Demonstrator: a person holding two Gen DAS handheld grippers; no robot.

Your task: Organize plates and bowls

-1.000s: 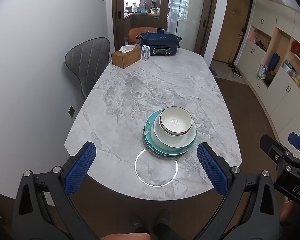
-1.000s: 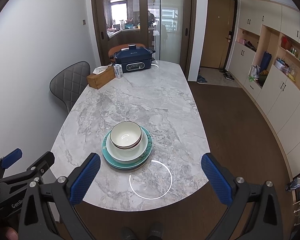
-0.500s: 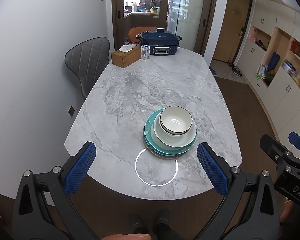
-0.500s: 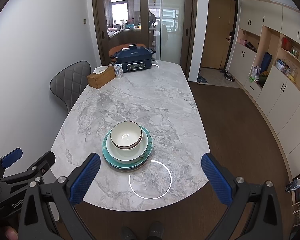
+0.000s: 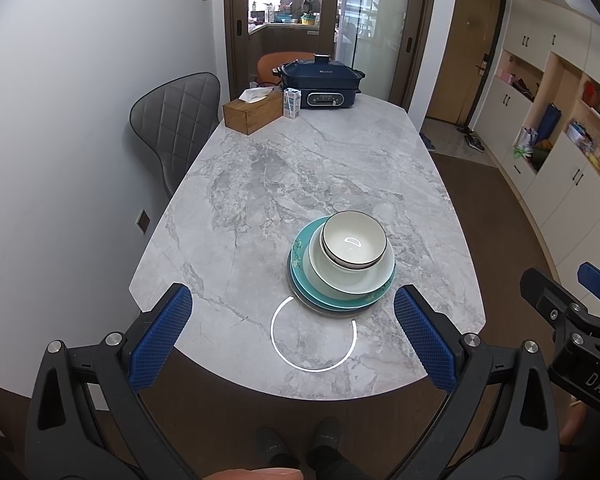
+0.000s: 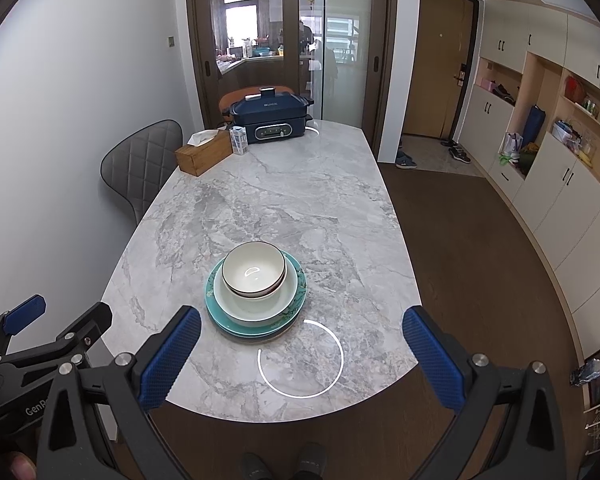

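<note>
A stack of dishes stands near the front end of the marble table (image 5: 284, 184): a small white bowl with a dark rim (image 5: 354, 240) sits in a larger pale bowl (image 5: 352, 276), on teal plates (image 5: 302, 254). The same stack shows in the right wrist view, white bowl (image 6: 254, 268) on teal plates (image 6: 296, 292). My left gripper (image 5: 292, 336) is open and empty, held above and in front of the stack. My right gripper (image 6: 302, 354) is open and empty, also short of the stack. Each gripper shows at the edge of the other's view.
At the table's far end stand a dark blue electric cooker (image 5: 320, 84), a wooden tissue box (image 5: 252, 112) and a small carton (image 5: 292, 103). A grey quilted chair (image 5: 176, 128) is at the left side. Cabinets (image 6: 560, 184) line the right wall.
</note>
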